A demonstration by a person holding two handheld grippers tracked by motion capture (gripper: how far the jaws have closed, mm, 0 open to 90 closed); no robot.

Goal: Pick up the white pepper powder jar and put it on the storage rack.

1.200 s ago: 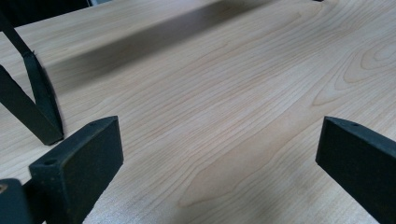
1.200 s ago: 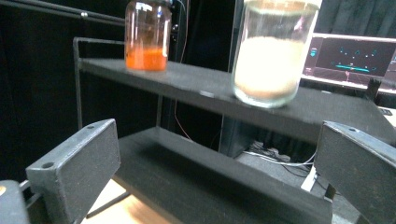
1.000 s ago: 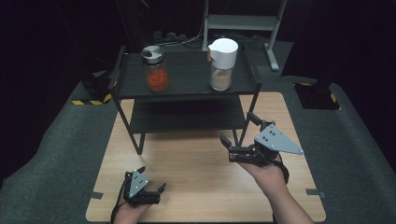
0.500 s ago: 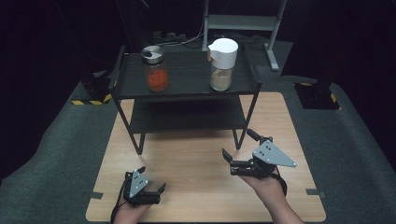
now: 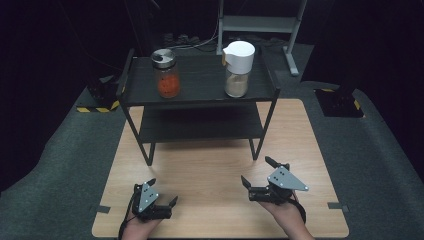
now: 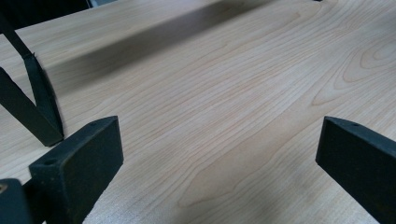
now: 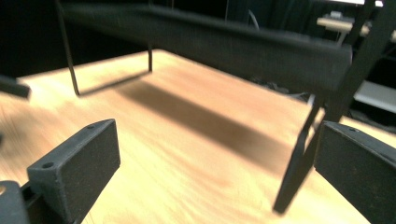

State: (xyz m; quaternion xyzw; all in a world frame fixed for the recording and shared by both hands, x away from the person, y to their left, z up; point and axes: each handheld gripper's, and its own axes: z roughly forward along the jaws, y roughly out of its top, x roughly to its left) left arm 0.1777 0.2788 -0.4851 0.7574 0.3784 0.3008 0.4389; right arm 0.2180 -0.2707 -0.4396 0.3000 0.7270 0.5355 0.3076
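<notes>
A: Are the hand-held grippers holding anything?
B: No. Left hand-held gripper [image 5: 161, 192] and right hand-held gripper [image 5: 259, 172] are wide open, empty, near the surface's [image 5: 210, 165] front edge.
A: The jars?
B: On the shelf [image 5: 200, 90], well apart.

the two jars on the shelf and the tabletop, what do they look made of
Left jar: clear, likely glass, shiny metallic-looking lid, red contents showing through. Right jar: clear body, matte white lid, probably plastic. Tabletop: pale wood or wood-look laminate, visible grain, smooth satin finish.
</notes>
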